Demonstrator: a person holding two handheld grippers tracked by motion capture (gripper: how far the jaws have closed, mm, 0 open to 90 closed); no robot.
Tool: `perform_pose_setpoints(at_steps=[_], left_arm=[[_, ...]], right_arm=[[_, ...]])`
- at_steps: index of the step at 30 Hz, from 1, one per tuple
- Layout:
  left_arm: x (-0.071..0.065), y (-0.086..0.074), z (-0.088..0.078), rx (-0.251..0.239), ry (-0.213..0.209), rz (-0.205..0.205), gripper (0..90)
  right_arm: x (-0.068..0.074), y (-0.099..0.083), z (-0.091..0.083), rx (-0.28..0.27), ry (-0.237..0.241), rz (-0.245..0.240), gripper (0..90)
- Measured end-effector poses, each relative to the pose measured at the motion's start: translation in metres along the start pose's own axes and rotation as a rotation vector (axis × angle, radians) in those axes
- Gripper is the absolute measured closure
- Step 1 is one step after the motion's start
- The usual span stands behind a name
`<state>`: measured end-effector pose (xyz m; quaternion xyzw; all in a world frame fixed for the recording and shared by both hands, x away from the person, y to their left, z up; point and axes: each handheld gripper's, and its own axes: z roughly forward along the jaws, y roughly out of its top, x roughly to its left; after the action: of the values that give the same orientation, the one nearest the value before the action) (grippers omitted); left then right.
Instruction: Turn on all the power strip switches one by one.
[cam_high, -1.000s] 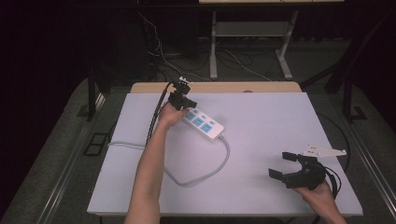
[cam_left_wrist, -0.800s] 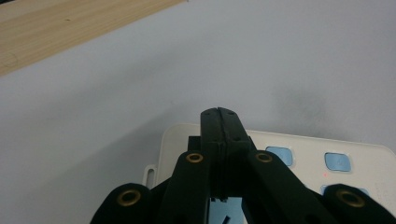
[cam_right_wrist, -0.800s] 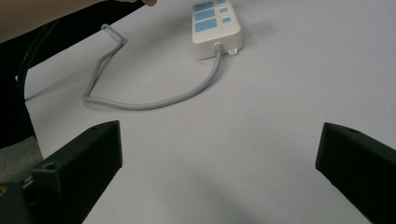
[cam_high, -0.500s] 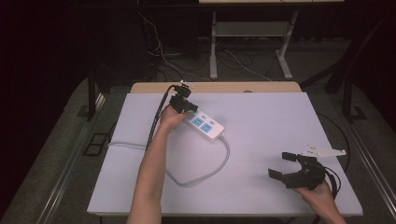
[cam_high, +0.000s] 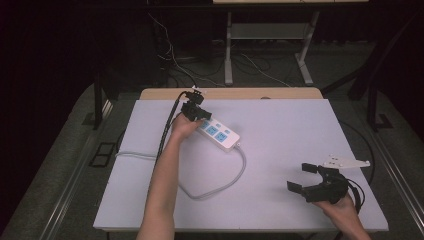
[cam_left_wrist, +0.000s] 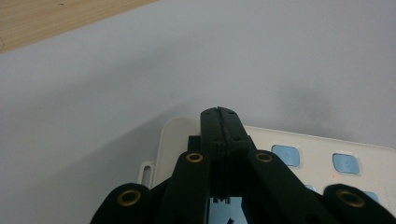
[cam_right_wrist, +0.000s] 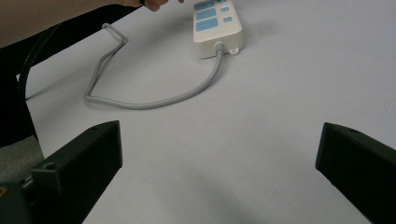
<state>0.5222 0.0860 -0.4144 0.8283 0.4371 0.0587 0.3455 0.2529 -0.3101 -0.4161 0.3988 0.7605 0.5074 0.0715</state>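
No text, brand, number or sign can be read anywhere. The white power strip carries only blue socket panels and blue buttons, and any marks on them are too small and blurred to make out, even up close in the left gripper view. The pale table cover is unmarked.
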Motion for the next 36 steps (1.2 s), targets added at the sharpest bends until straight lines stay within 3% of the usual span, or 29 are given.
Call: perform_pose_setpoints(at_steps=[6, 10, 14, 24, 36], left_arm=[[0.0021, -0.0008, 0.0008, -0.001, -0.012, -0.026, 89.8], [0.0003, 0.0002, 0.0013, 0.007, -0.002, -0.011, 90.0], [0.0035, -0.0011, 0.0015, 0.002, -0.020, -0.033, 90.0], [0.0036, -0.0019, 0.0019, 0.003, -0.021, -0.045, 90.0], [-0.0015, -0.0008, 0.0010, 0.014, 0.007, -0.015, 89.9]], right_arm=[[0.0001, -0.0001, -0.0002, 0.000, 0.000, -0.001, 0.4], [0.0001, -0.0001, -0.0002, 0.000, -0.001, 0.000, 0.4], [0.0003, -0.0002, -0.0002, 0.001, -0.001, -0.001, 0.4], [-0.0003, -0.0002, -0.0005, 0.000, 0.000, -0.001, 0.4], [-0.0005, -0.0001, -0.0003, 0.000, -0.001, 0.000, 0.4]])
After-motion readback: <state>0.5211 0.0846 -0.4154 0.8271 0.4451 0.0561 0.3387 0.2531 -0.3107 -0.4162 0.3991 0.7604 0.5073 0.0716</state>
